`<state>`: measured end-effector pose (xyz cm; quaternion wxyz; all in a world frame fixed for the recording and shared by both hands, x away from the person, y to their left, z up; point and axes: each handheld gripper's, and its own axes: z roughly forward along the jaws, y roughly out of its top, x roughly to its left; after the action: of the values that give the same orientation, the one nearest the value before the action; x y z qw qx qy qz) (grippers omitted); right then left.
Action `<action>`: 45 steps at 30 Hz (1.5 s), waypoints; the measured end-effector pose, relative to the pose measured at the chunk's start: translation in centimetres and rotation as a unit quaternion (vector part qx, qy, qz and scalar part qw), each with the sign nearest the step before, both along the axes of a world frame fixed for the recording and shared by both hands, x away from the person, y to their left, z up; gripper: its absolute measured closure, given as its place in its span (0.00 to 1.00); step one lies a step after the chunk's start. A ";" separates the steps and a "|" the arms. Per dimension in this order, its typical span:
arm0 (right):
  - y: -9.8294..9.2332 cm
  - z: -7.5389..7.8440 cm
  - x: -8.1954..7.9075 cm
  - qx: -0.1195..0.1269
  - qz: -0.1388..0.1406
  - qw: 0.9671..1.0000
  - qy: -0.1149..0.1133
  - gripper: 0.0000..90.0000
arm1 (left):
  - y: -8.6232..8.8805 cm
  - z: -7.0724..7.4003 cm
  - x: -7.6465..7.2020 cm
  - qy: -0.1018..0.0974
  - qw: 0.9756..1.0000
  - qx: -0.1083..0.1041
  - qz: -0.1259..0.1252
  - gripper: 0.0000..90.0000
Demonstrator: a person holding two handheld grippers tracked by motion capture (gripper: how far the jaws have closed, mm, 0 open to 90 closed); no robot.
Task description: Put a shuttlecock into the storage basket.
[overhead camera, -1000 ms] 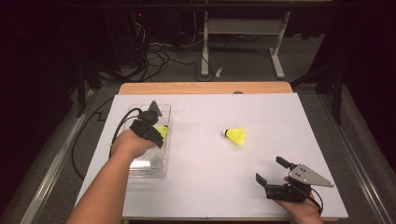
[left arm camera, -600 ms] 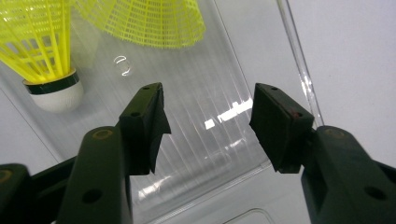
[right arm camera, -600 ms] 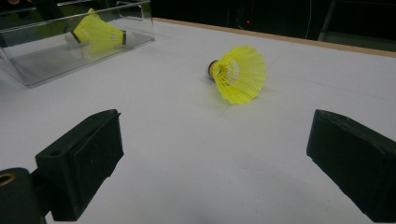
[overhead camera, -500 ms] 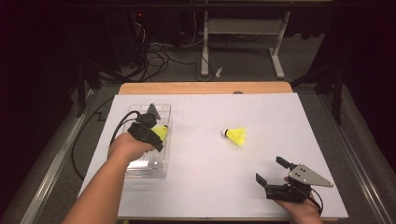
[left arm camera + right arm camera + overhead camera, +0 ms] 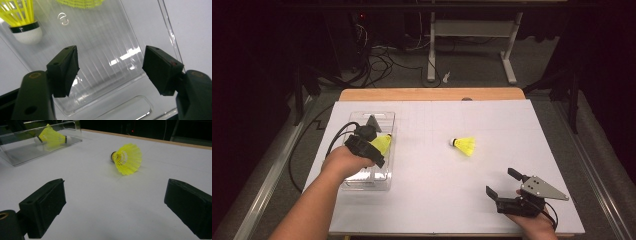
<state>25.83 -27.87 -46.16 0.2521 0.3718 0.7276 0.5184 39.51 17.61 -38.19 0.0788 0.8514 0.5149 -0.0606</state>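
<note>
While over the clear tray (image 5: 371, 176), left hand-held gripper (image 5: 110, 66) jaws just opening, empty | shuttlecock (image 5: 21, 21) inside tray | right hand-held gripper (image 5: 115, 202) wide, empty

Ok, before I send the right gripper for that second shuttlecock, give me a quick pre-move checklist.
1. Left gripper let go: ok, its jaws have just been opening, nothing between them.
2. First shuttlecock in the clear tray: ok.
3. Second shuttlecock free on the white table: ok, lying on its side.
4. Right gripper open: ok, jaws wide, empty.
5. Path to it clear: ok.
</note>
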 end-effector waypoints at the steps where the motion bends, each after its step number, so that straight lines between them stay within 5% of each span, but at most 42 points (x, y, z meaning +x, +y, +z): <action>1: 0.0 0.0 0.0 0.000 0.000 1.000 0.000 0.05 | 0.1 0.1 -0.2 -0.001 1.000 -0.005 -0.002 0.32; 22: 0.0 -0.1 0.0 -0.001 -0.001 1.000 0.003 0.05 | 0.1 1.2 -2.1 0.014 1.000 0.000 -0.018 0.01; 33: 0.0 0.0 0.0 0.000 -0.001 1.000 0.000 0.05 | -0.6 2.0 -2.7 0.012 1.000 -0.008 -0.023 0.01; 45: -0.1 0.1 0.0 -0.002 -0.003 1.000 -0.001 0.05 | -2.8 2.3 -3.3 0.008 0.998 -0.014 -0.058 0.01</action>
<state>25.79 -27.95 -46.09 0.2548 0.3736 0.7270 0.5167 36.18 14.81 -35.94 0.0827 0.8780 0.4647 -0.0791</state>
